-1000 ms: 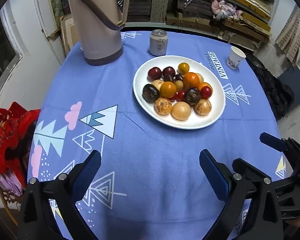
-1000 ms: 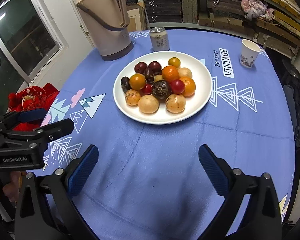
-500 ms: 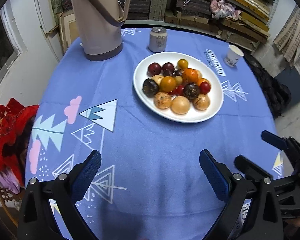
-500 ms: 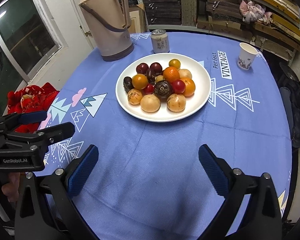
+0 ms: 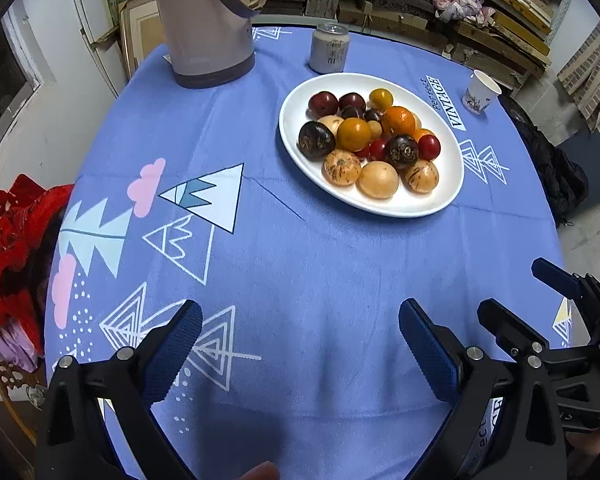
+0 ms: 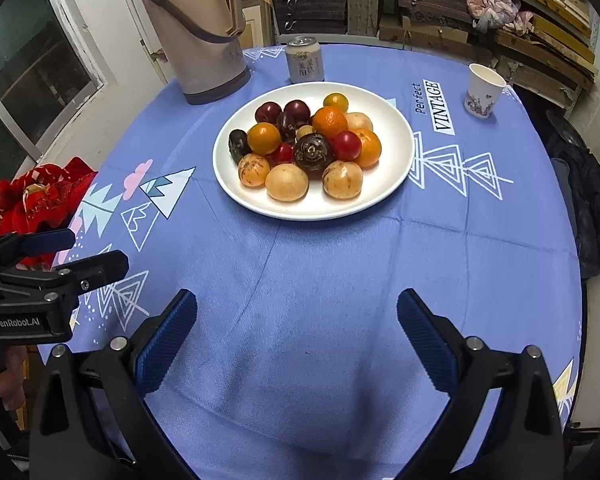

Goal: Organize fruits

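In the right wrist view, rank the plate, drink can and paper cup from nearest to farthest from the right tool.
From the right tool:
1. White plate, straight ahead at centre.
2. Paper cup, far right.
3. Drink can, behind the plate; nearly level with the cup.

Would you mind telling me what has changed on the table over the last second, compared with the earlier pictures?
Only the viewpoints shifted. The left gripper drifted forward toward the thermos, which now fills more of its view and is cut off at the top; the right gripper moved only slightly. Nothing was grasped or released: both grippers are open and empty. The plate of fruit, can and paper cup kept their places.
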`<state>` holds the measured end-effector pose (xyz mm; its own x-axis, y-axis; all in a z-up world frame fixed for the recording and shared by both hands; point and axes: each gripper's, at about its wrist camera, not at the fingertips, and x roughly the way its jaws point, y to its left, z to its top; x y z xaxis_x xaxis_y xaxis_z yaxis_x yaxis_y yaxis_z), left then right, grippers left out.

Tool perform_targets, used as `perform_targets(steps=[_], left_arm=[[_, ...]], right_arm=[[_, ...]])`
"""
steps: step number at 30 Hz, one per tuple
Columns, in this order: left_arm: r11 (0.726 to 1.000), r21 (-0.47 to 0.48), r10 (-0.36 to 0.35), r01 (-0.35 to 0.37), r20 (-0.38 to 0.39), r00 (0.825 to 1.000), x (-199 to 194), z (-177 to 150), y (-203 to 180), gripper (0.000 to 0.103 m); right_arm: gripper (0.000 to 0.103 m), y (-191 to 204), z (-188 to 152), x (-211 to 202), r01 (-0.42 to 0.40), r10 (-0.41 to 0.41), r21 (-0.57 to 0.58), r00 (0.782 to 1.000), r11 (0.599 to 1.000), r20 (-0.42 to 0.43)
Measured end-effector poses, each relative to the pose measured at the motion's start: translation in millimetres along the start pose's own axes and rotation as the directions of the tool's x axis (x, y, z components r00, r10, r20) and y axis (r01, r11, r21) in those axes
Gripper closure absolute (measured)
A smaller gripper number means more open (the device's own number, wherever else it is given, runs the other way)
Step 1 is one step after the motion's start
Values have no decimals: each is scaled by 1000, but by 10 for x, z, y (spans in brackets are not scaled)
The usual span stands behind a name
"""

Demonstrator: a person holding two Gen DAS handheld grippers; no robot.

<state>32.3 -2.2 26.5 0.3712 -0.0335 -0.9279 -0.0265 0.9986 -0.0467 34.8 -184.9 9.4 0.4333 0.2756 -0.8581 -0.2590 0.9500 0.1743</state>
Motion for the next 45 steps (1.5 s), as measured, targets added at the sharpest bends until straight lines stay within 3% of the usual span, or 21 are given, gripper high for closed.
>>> perform_targets(steps=[11, 45], left_arm=[[1000, -2, -1, 1, -45, 999, 138, -53, 30, 4], [1000, 21, -18, 20, -69, 997, 175, -110, 100, 4]], right_arm=[[5, -91, -107, 61, 35, -34, 53, 999, 998, -25], [5, 50, -147, 9, 119, -117, 74, 993, 990, -28]])
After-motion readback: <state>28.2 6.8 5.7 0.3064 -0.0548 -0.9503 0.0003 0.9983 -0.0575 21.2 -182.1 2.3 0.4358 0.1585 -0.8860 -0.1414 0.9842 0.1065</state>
